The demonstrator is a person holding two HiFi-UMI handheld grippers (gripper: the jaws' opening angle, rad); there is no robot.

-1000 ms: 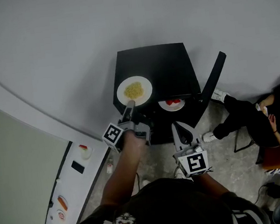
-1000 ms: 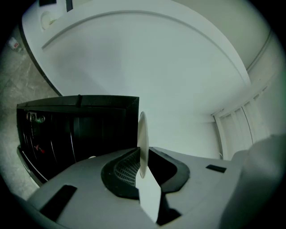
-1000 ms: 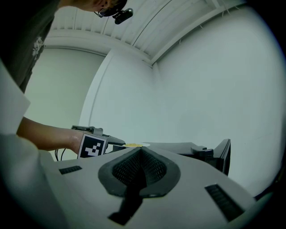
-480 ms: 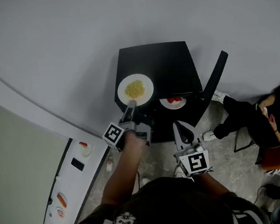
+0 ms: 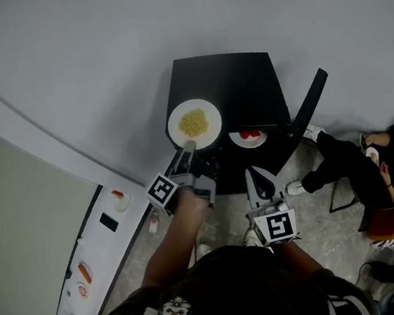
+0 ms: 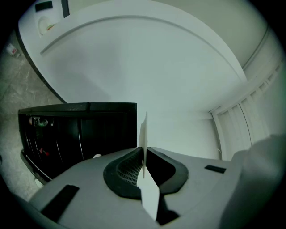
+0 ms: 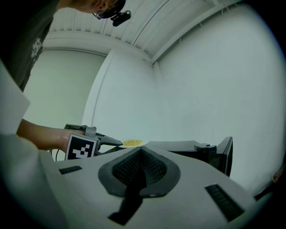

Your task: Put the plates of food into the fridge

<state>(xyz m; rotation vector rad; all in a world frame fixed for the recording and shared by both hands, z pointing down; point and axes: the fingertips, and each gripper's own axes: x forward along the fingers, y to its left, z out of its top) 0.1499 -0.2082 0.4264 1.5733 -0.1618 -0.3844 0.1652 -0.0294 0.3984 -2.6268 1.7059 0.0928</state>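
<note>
A pale grey wall fills most of the head view, and below it lies a mottled grey stone floor. A long white counter with a few small items on it runs along the left edge. Against the wall stands a low black fridge, its door swung open to the right, and a seated person is further right. There are 2 plates. The plate of yellow food sits over the front left corner of the fridge top, though I cannot tell whether it rests there or is lifted. The smaller plate of red food lies inside the open front. The left gripper has just been closing its jaws, which pinch the yellow plate's near rim — it shows edge-on between the pads. The right gripper hangs near the fridge's open front — jaws together, nothing between them.
</note>
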